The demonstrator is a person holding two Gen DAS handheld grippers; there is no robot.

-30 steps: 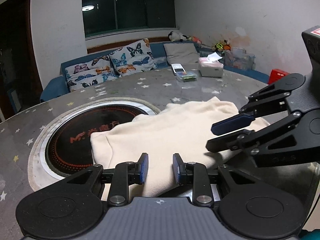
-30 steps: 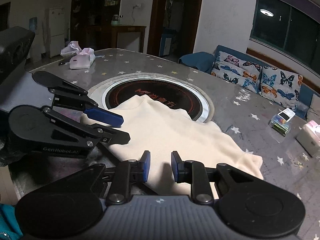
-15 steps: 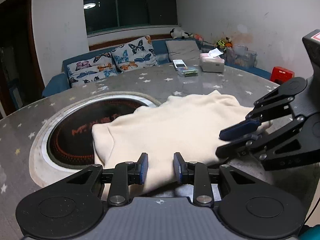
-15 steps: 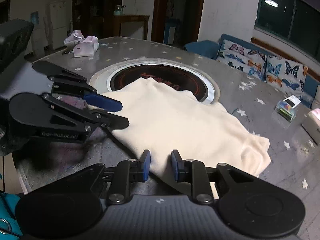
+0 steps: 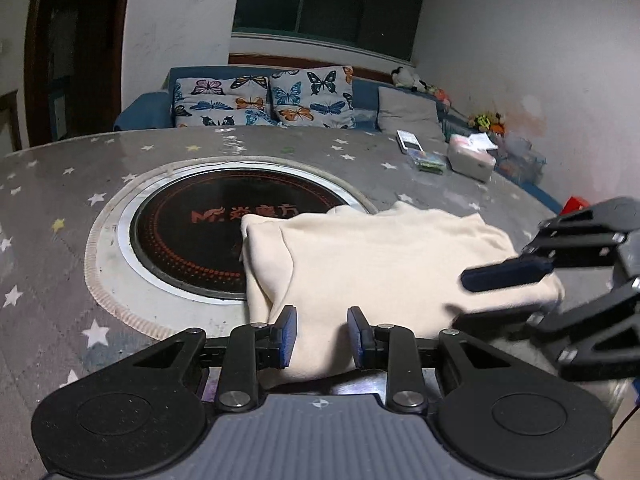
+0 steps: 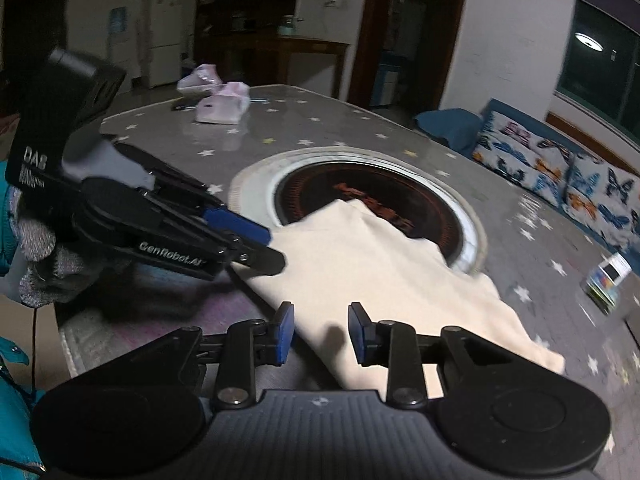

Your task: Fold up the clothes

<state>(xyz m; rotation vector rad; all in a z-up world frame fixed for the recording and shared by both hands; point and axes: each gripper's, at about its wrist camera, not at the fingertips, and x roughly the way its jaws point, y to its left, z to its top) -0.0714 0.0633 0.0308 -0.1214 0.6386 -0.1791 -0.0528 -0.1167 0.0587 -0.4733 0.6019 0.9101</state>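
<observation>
A cream garment (image 5: 380, 264) lies folded flat on the round star-patterned table (image 5: 60, 208), its left part over the black hotplate (image 5: 192, 240). My left gripper (image 5: 322, 332) hovers over the garment's near edge, jaws apart, with cloth showing between them but not pinched. From the right comes my right gripper (image 5: 468, 296), over the garment's right corner. In the right wrist view the garment (image 6: 372, 264) runs under my right gripper (image 6: 320, 332), whose jaws are opening and press on nothing. There the left gripper (image 6: 272, 246) sits at the cloth's left corner.
A white tissue box (image 5: 470, 160), a small clear box (image 5: 428, 162) and a remote (image 5: 410, 142) lie at the table's far right. Pink-white packs (image 6: 220, 106) sit at the far end. A sofa with butterfly cushions (image 5: 264, 100) stands behind. A gloved hand (image 6: 36, 264) holds the left gripper near the table edge (image 6: 68, 344).
Both wrist views have shifted sideways, so the hotplate now sits further into the left view. The right gripper's jaws stand slightly wider. The garment keeps its shape.
</observation>
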